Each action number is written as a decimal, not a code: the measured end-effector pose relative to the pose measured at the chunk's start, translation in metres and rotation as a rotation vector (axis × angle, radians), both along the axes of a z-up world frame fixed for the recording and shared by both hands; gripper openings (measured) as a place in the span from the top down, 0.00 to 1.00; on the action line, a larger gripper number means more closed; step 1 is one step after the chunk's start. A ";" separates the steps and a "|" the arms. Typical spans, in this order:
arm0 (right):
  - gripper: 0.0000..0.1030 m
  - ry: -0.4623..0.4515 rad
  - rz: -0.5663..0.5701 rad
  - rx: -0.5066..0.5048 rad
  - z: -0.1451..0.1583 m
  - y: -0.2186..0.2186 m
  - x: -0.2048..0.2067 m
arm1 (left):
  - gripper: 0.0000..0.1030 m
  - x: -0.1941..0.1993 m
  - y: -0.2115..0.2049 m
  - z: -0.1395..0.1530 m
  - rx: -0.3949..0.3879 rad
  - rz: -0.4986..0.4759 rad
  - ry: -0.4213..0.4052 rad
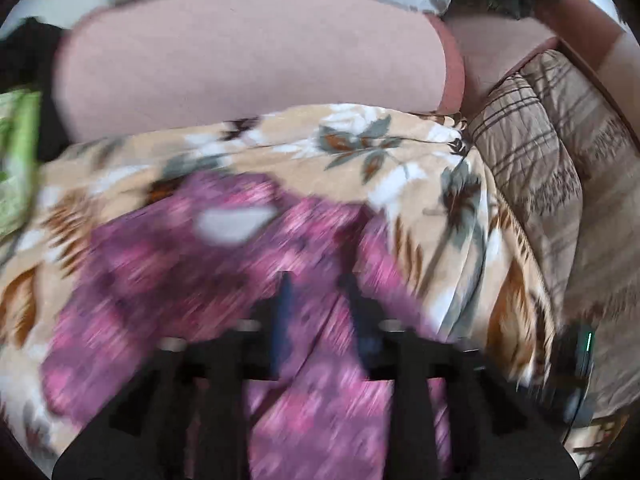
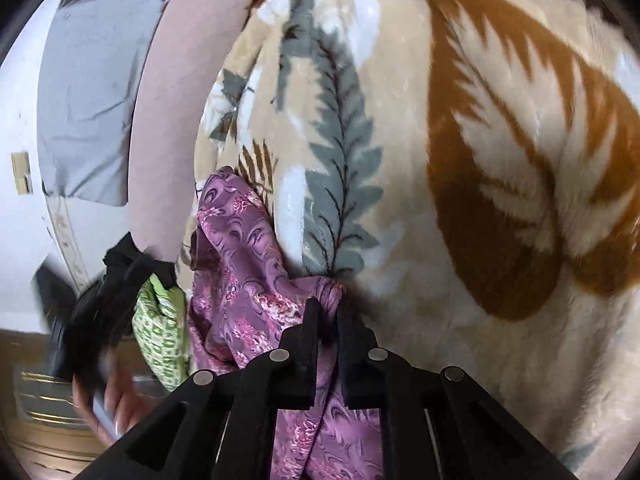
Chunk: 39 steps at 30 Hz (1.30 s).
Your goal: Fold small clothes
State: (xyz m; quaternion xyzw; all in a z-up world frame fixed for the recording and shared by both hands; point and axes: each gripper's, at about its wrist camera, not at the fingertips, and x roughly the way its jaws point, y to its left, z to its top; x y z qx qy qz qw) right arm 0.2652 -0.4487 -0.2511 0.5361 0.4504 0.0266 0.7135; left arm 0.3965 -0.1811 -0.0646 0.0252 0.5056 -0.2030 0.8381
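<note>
purple garment (image 2: 240, 280) | right tongs (image 2: 328, 312) pinching it | left tongs (image 1: 320, 300) spread above it

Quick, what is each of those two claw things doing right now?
Left gripper: open over the purple garment, pinching nothing.
Right gripper: closed on a bunched fold of the same purple garment.

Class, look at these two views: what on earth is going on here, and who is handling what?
A person is working with a handheld gripper in each hand on a purple floral garment lying on a leaf-patterned blanket. The right gripper is shut on a bunched edge of the garment. The left gripper hangs over the same cloth with its fingers apart, gripping nothing; that view is blurred. A green patterned cloth lies beside it. No finished fold shows yet.
</note>
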 end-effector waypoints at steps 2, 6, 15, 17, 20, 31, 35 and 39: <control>0.80 -0.007 0.014 -0.060 0.011 0.006 0.006 | 0.34 -0.046 0.040 0.007 -0.031 0.031 -0.042; 0.54 -0.084 -0.005 -0.113 0.023 0.004 0.000 | 0.34 -0.125 0.115 -0.007 0.011 0.162 -0.068; 0.54 -0.224 0.090 -0.300 0.050 0.066 -0.098 | 0.34 -0.226 0.233 -0.076 -0.023 0.384 0.087; 0.54 -0.234 0.125 -0.293 0.055 0.084 -0.125 | 0.34 -0.230 0.237 -0.079 -0.122 0.371 0.119; 0.54 -0.244 0.158 -0.301 0.067 0.102 -0.159 | 0.49 -0.223 0.221 -0.085 -0.106 0.333 0.135; 0.45 -0.269 0.191 -0.492 0.126 0.130 -0.211 | 0.94 -0.249 0.236 -0.074 -0.063 0.283 0.123; 0.45 -0.109 0.249 -0.426 0.086 0.130 -0.211 | 0.58 -0.262 0.284 -0.063 -0.007 0.381 0.092; 0.45 -0.052 0.295 -0.431 0.069 0.139 -0.210 | 0.43 -0.267 0.318 -0.072 0.008 0.454 0.132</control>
